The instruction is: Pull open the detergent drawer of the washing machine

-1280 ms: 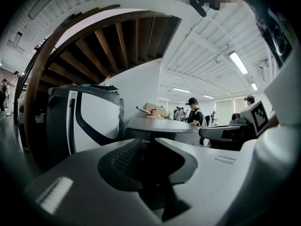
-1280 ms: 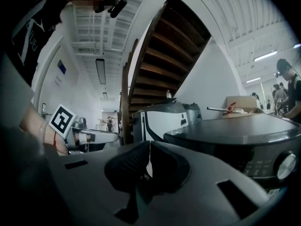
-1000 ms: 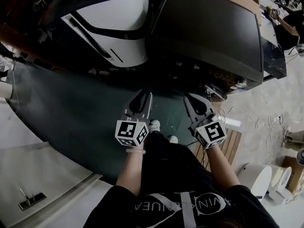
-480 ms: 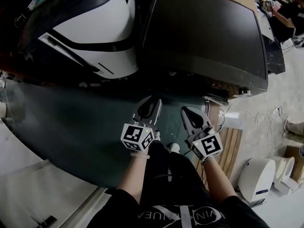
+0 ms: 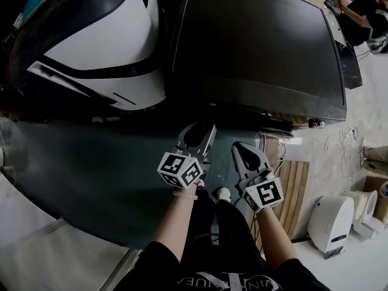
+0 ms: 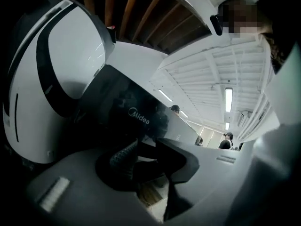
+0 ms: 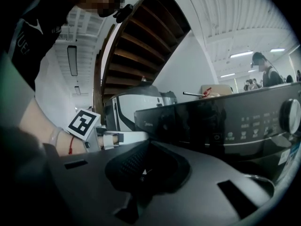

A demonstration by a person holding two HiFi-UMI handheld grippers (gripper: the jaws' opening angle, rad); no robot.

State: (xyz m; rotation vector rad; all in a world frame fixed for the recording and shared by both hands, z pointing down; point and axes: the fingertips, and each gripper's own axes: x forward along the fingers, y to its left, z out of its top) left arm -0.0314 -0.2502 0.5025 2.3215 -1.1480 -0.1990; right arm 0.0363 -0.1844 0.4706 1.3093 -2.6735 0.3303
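Standing by, I saw a rounded white machine with a black stripe (image 5: 115, 47) at the far left, on the edge of a dark green mat (image 5: 91, 162). Next to it stood the dark washing machine (image 5: 260, 41), badged Midea on its front. The person faced it with 2 grippers held low over the mat, side by side and apart from each other.

The left gripper (image 5: 200, 132) was tilted and pointed toward the washer's lower front edge without touching it. Its jaws had just been opening and stood released, with a gap between the pads and nothing in it.

The detergent drawer (image 7: 160, 126) looked shut, flush in the left end of the glossy control panel near the badge, though its outline was hard to pick out. A round dial (image 7: 291, 114) sat at the panel's right end.

The right gripper (image 5: 239, 149) hovered short of the washer, its jaws clenched together on nothing. Further right lay wooden slats (image 5: 297, 187) and 1 white unit (image 5: 330, 223) on the pale floor.
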